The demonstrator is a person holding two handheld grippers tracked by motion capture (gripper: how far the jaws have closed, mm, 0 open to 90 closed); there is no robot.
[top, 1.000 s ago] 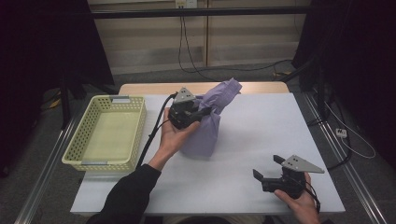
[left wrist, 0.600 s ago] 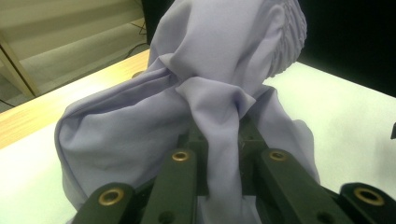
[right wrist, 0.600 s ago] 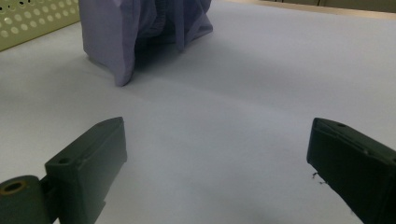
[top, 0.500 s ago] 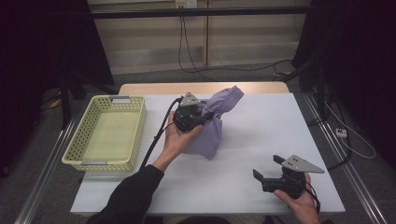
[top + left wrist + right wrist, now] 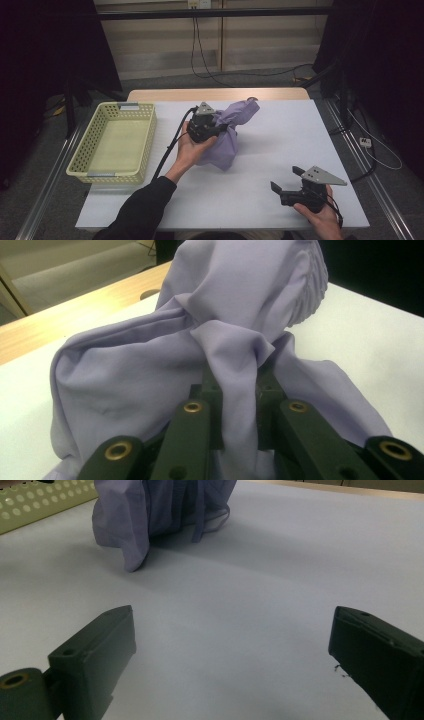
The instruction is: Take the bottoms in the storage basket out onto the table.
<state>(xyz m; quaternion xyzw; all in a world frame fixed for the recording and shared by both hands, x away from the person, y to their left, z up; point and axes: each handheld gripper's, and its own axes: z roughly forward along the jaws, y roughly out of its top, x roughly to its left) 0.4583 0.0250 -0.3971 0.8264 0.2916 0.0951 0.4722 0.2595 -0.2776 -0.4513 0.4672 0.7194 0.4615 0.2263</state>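
At the left edge of the white table (image 5: 260,200) sits a pale yellow basket (image 5: 116,142), its perforated walls standing just clear of the person's left forearm. Next comes the left gripper (image 5: 216,129), held above the middle of the table: its jaws are pinched tight on a fold of the lilac cloth (image 5: 227,137), which runs up between them in the left gripper view (image 5: 235,390). The cloth hangs in a bunched heap from that grip, its lower folds resting on the tabletop, one end sticking up toward the table's far edge. Well apart, near the front right corner, the right gripper (image 5: 286,181) rests low in the person's hand, its jaws spread wide with nothing between them but bare table (image 5: 235,630).
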